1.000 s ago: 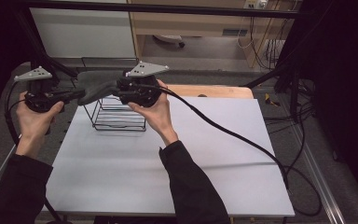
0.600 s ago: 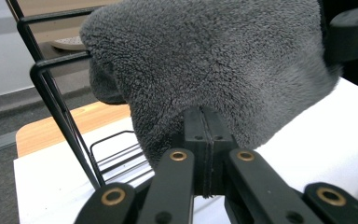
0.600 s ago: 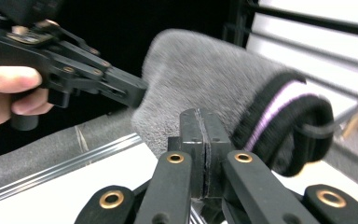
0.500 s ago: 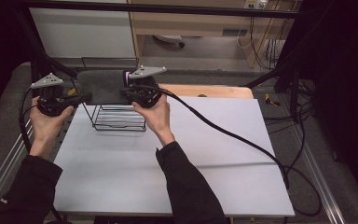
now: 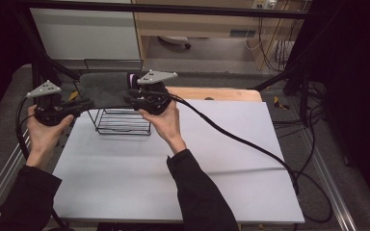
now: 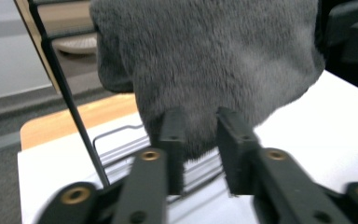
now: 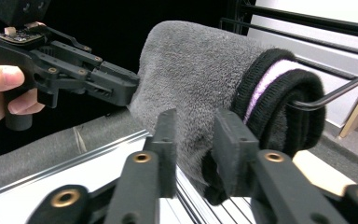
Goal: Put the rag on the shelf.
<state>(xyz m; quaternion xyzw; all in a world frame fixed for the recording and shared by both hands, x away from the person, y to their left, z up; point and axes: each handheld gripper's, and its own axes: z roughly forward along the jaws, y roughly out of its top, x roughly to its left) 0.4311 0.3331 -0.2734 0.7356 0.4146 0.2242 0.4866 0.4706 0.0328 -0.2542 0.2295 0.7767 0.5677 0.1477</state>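
Observation:
A grey fuzzy sock (image 5: pixel 103 90) with a black, pink-striped cuff (image 7: pixel 279 88) is spread above a black wire basket (image 5: pixel 123 123) at the table's far left. The cuff hangs around a wire (image 7: pixel 335 95). My left gripper (image 5: pixel 85 103) is at the sock's toe end; its jaws have just been opening and stand apart, with the sock's edge (image 6: pixel 200 93) between them. My right gripper (image 5: pixel 131 96) is at the cuff end. Its jaws have also just been opening, and grey fabric (image 7: pixel 191 93) shows in the gap. The left gripper (image 7: pixel 133 91) also appears in the right gripper view.
The white table top (image 5: pixel 197 163) stretches in front of and right of the basket. A wooden board (image 5: pixel 221 94) lies at the back edge. The right gripper's cable (image 5: pixel 241 140) trails across the table to the right. A black frame pole (image 6: pixel 70 107) stands near the basket.
A second ago the sock slanted narrowly between the two grippers. Now it lies broader and level over the basket. Both hands have barely shifted.

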